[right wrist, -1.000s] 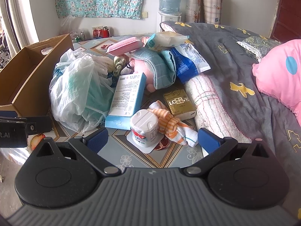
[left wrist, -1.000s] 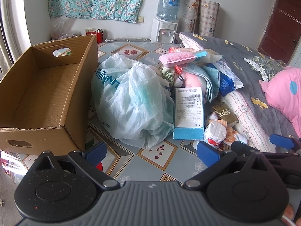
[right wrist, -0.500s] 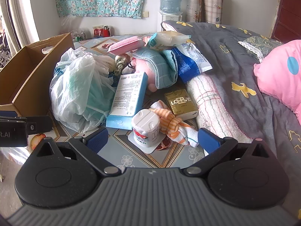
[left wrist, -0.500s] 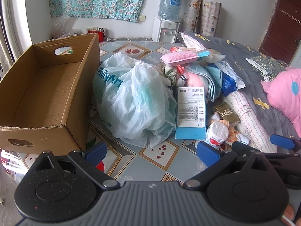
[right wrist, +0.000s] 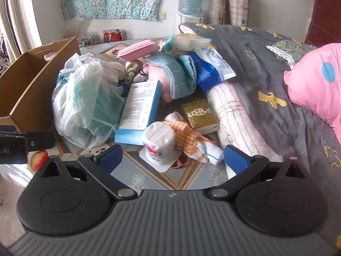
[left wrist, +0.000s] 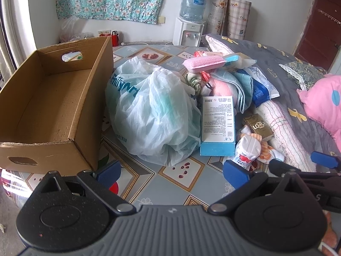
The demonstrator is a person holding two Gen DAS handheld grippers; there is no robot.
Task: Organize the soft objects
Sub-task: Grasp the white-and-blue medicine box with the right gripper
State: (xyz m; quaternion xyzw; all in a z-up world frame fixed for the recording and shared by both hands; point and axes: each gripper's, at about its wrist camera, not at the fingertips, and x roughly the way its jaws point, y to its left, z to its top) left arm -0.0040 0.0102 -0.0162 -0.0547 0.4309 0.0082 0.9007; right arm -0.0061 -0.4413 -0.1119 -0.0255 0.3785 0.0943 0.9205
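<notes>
A pile lies on the patterned table: a white plastic bag point(left wrist: 153, 111) point(right wrist: 85, 104), a blue-and-white carton point(left wrist: 217, 125) point(right wrist: 140, 111), an orange striped cloth point(right wrist: 189, 140) point(left wrist: 264, 147), a white cup point(right wrist: 159, 143), a teal towel point(right wrist: 172, 74) over a pink soft toy, and a pink sponge point(right wrist: 138, 49) point(left wrist: 202, 61). An empty cardboard box point(left wrist: 49, 106) point(right wrist: 32, 79) stands at the left. My left gripper point(left wrist: 171, 171) is open, short of the bag. My right gripper point(right wrist: 172, 160) is open, just before the cup and striped cloth.
A grey quilt point(right wrist: 266, 74) and a pink pillow point(right wrist: 315, 85) lie at the right. A gold packet point(right wrist: 200, 115) sits beside a rolled white towel point(right wrist: 236, 123). A water dispenser point(left wrist: 189, 21) stands at the back wall. The right gripper's fingers point(left wrist: 324, 160) show in the left wrist view.
Both grippers have moved a little forward toward the pile. Both stay open and nothing on the table has moved.
</notes>
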